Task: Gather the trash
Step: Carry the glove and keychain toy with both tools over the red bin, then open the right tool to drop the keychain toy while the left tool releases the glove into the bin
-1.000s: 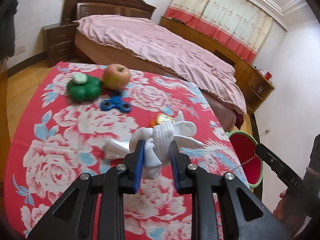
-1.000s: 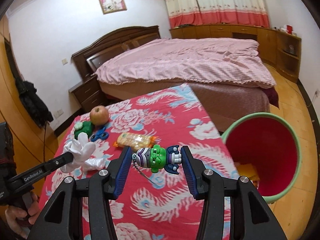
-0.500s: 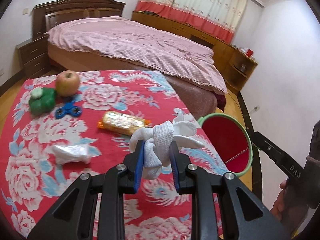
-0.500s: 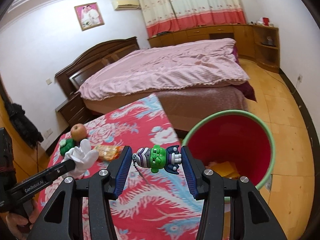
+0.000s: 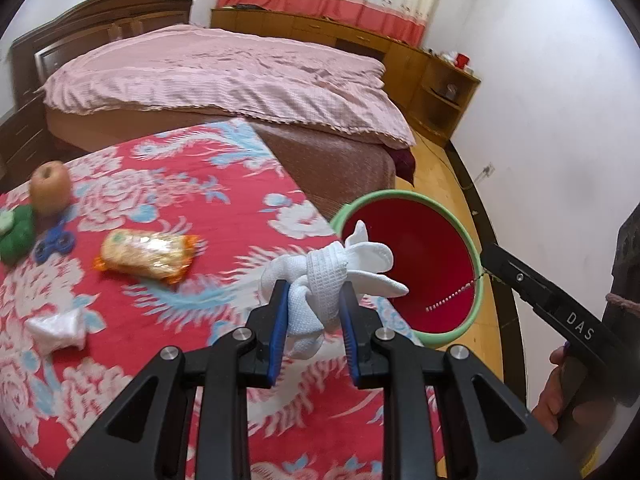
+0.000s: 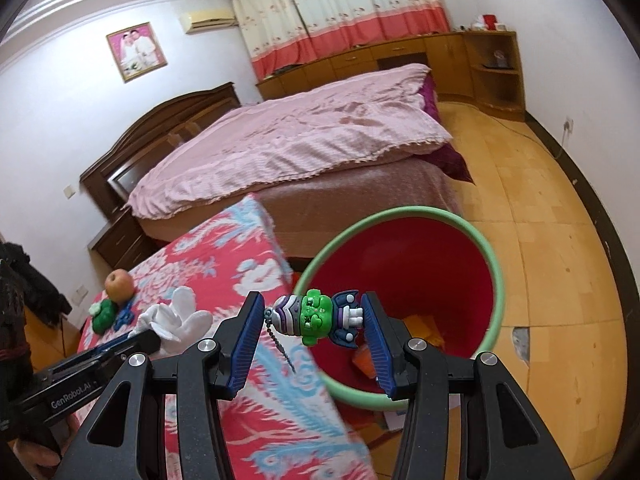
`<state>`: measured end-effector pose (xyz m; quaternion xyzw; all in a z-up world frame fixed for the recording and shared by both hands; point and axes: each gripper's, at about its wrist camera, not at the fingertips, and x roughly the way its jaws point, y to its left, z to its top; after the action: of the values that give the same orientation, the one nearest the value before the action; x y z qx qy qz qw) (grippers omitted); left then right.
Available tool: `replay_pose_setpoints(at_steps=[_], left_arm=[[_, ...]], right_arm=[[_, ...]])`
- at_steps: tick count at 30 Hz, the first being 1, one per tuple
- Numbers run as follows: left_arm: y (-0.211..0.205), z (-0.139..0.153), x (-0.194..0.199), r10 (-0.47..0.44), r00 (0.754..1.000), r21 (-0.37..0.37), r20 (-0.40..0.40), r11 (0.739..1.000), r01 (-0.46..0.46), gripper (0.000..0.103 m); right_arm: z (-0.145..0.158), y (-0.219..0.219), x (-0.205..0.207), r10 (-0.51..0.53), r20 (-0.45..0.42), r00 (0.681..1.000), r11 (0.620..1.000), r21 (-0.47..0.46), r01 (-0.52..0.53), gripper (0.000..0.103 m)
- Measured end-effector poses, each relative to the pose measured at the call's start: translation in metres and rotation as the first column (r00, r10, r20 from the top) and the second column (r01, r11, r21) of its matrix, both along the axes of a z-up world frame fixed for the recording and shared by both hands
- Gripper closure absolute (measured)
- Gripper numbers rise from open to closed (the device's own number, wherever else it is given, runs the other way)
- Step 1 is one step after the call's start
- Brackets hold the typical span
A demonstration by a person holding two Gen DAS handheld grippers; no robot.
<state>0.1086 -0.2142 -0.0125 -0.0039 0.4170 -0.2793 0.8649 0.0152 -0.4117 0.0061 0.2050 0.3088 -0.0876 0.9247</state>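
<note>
My left gripper is shut on a knotted white glove, held above the table's right edge beside the red bin with a green rim. My right gripper is shut on a small green and purple toy figure with a bead chain hanging from it, over the near rim of the same bin. In the right wrist view the white glove shows at the left, in the other gripper. Orange scraps lie at the bin's bottom.
On the red floral table lie a snack packet, a crumpled white wrapper, a blue spinner, a green toy and an apple. A pink bed stands behind; wooden floor lies to the right.
Both grippers have swung to the right, toward the bin, keeping hold of the glove and the toy. The bin now fills more of both views, and the table objects have slid left.
</note>
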Motion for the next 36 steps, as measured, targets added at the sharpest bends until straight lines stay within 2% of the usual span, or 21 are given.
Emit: replay_pose_setpoints(at_steps=[14, 21, 36], left_arm=[[-0.08, -0.026, 0.017, -0.139, 0.989, 0.042, -0.048, 0.989, 0.141, 0.078], [-0.101, -0.038, 0.02, -0.172, 0.982, 0.055, -0.074, 0.983, 0.176, 0.078], [-0.123, -0.049, 0.021, -0.205, 0.974, 0.08, -0.093, 0.974, 0.213, 0.078]], right_arm=[[-0.039, -0.052, 0.001, -0.087, -0.082, 0.993, 0.995, 0.048, 0.091, 0.052], [-0.057, -0.069, 0.001, -0.106, -0.116, 0.988, 0.99, 0.079, 0.115, 0.051], [-0.053, -0.088, -0.005, -0.146, -0.073, 0.987, 0.981, 0.12, 0.154, 0.049]])
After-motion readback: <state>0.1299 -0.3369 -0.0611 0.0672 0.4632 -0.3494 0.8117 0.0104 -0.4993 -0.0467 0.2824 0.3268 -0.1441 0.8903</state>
